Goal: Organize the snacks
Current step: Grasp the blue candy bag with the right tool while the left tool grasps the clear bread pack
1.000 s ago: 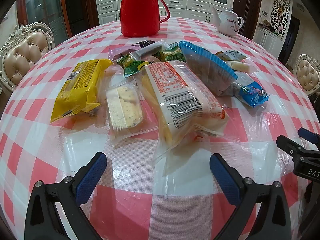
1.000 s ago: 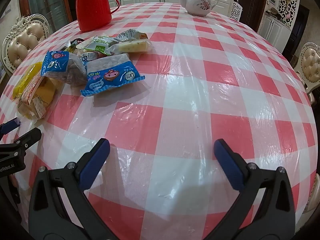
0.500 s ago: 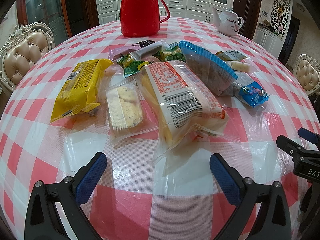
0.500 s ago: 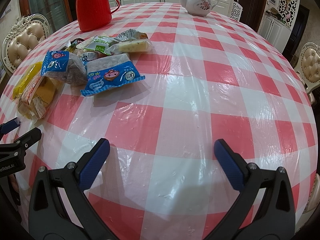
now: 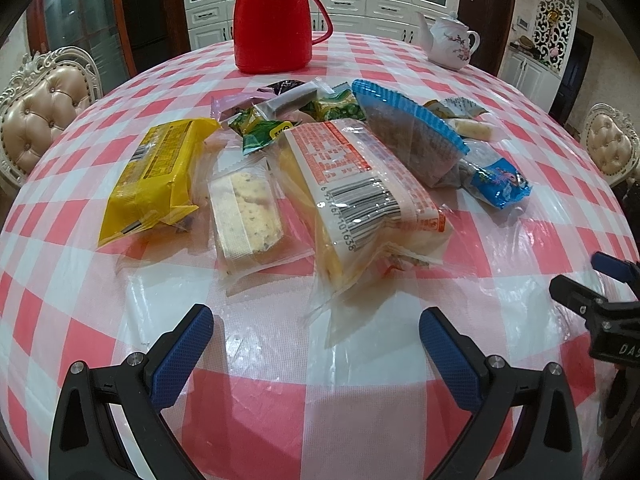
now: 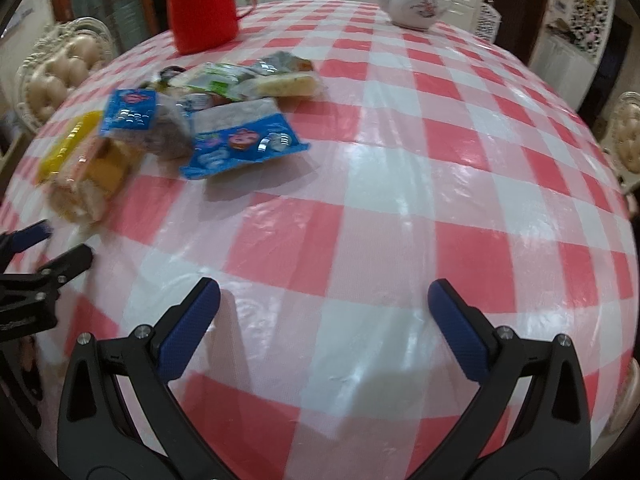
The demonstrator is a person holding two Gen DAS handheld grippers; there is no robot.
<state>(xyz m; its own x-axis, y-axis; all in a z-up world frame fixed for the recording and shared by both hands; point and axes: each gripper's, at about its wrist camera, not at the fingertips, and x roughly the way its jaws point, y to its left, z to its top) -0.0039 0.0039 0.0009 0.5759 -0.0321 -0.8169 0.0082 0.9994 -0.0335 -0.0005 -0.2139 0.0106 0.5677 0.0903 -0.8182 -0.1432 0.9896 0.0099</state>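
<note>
Two low forward-facing wrist views over the checked table (image 5: 280,408), snack pile (image 6: 208,128) shared.

My right wrist view is blurry, so I can't read the blue snack pack (image 6: 240,145) at ten o'clock. The red flask (image 5: 273,16) loses its top at twelve o'clock. The brown snack (image 5: 416,146) covers part of the blue pack behind it. The other gripper (image 5: 600,300) is cut off at three o'clock.
</note>
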